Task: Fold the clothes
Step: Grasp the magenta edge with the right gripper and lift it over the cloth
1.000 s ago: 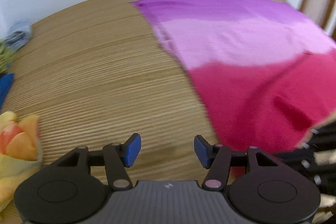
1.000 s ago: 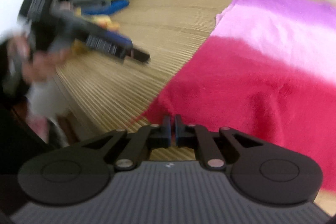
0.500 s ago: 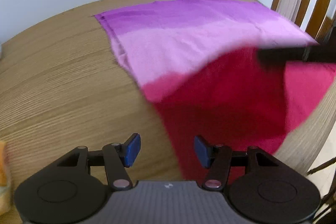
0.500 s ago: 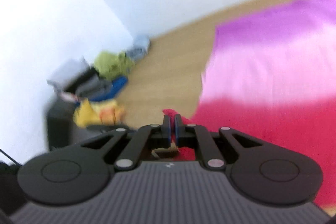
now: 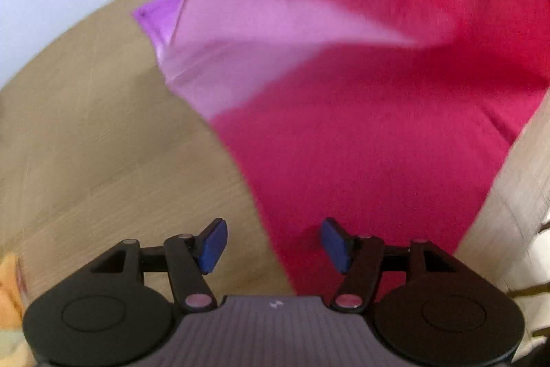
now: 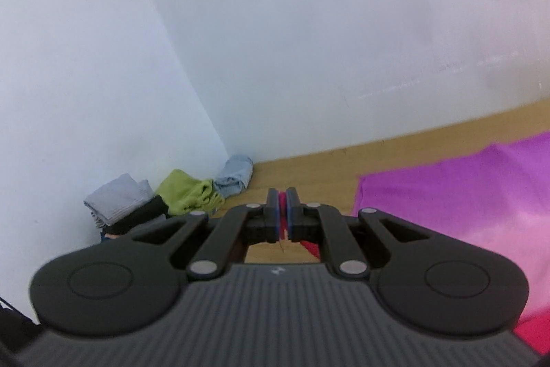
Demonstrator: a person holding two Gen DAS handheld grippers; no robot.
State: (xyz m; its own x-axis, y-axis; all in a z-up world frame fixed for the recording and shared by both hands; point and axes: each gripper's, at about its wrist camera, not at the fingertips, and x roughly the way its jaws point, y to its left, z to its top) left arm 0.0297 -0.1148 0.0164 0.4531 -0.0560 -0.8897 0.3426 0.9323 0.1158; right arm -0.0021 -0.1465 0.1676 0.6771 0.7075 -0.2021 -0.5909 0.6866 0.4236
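The right gripper (image 6: 282, 212) is pinched tight on a red corner of the cloth (image 5: 361, 133), lifting it off the table (image 5: 103, 133). The left gripper (image 5: 271, 245) hangs wide apart, empty, over the cloth's near edge.

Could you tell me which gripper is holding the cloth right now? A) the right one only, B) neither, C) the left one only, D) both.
A: the right gripper is shut on a red sliver of the cloth, while the left gripper is open, with the cloth only passing beneath it.
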